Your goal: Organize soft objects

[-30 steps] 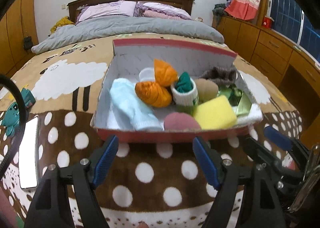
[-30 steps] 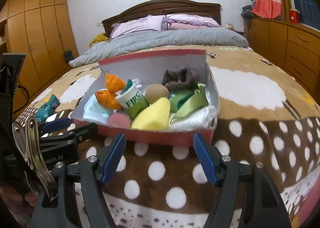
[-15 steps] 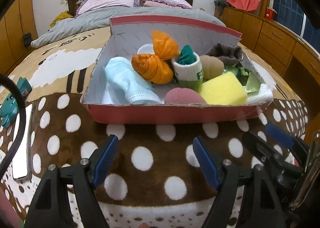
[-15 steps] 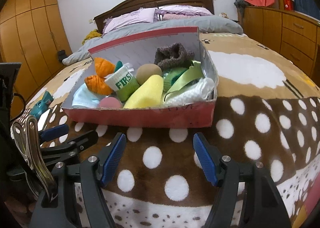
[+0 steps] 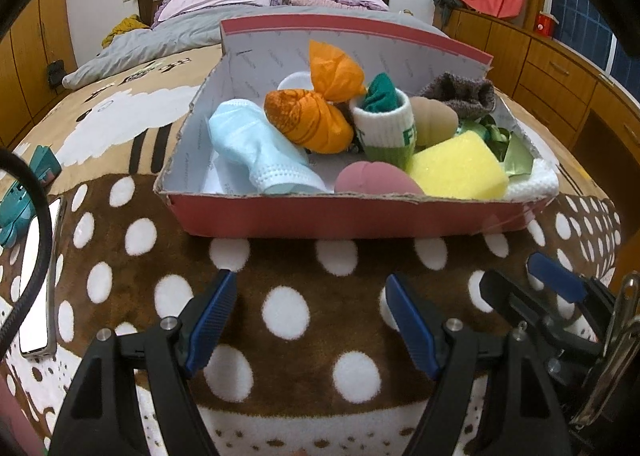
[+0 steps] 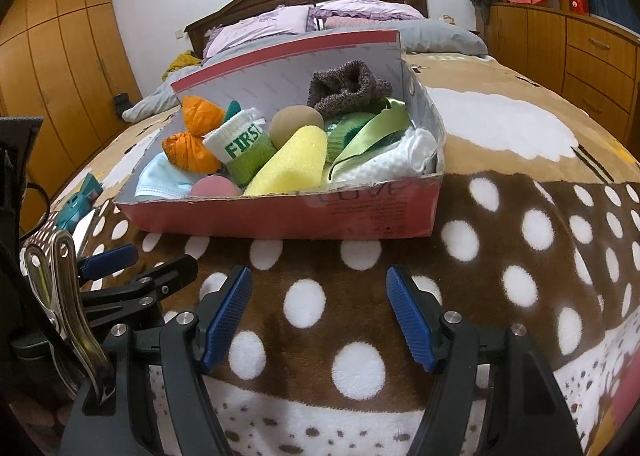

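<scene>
Bedroom all around me: wooden headboard, lilac pillows, grey duvet, and a brown blanket (image 5: 296, 256) with white dots spread across the bed.

From the left wrist view, my left gripper (image 5: 308, 320) hangs over that blanket, jaws spread wide with nothing between them. Just ahead sits the red cardboard box (image 5: 360, 215), open, resting on the blanket. I count a pale blue face mask (image 5: 256, 147) at its left, two orange bundles (image 5: 312, 119), a white-and-green sock roll (image 5: 386, 127), a pink sponge (image 5: 376, 181) against the near wall, a yellow sponge (image 5: 456, 165) to its right, a tan puff (image 5: 434, 119), and a grey knit piece (image 5: 460, 93) at the back. A phone (image 5: 38, 276) lies on the blanket at far left. My right gripper (image 5: 536, 288) pokes in at lower right.

Switching to the right wrist view: right gripper (image 6: 319, 320) jaws released too, empty, above the dotted blanket (image 6: 500, 240). The box (image 6: 352, 211) sits ahead and slightly left, near wall facing me. Green ribbon (image 6: 380, 127) and white cloth (image 6: 400, 159) fill its right end.
</scene>
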A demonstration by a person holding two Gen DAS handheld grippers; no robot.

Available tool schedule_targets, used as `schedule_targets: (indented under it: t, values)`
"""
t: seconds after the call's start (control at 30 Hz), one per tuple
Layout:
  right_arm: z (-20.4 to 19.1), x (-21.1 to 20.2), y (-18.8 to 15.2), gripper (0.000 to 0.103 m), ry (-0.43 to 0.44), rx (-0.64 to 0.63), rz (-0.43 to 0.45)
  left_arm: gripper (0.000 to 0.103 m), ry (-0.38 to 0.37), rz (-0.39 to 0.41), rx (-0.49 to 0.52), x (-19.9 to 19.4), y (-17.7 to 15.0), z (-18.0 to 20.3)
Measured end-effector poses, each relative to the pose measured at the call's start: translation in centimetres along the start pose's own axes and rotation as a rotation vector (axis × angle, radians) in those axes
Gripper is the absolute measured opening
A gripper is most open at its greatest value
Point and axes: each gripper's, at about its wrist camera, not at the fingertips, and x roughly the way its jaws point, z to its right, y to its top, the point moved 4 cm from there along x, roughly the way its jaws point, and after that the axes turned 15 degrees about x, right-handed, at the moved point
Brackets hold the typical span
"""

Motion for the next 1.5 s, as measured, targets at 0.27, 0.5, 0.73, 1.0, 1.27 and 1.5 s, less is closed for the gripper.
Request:
schedule_targets:
  t: [0.27,0.5,0.73,1.0,1.27,1.5]
  values:
    - [-0.1,0.1,-0.1,0.071,-0.002,-0.004,-0.005,0.08,0.0,-0.007,-0.008,0.2,-0.1,-0.2]
    - [-0.1,0.1,-0.2,0.071,-0.002,0.0,-0.007,0.08,0.001,-0.01,-0.01,0.3,-0.1,-0.3]
    - [-0.1,0.1,-0.2,0.071,-0.002,0.0,-0.007,0.08,0.006,-0.016,-0.014,0.3,-0.1,-0.3]
    - [-0.2,0.1,-0.3,0.071,0.0,-0.001,-0.008,0.08,0.009,-0.028,-0.033,0.4,-0.2,-0.6]
    - [-0.2,0.1,-0.3,0.072,-0.001,0.0,-0.008,0.08,0.006,-0.029,-0.045,0.5,-0.4,-0.9]
    - [-0.2,0.1,-0.3,0.071,0.0,0.0,-0.008,0.08,0.007,-0.029,-0.047,0.4,-0.4,-1.0]
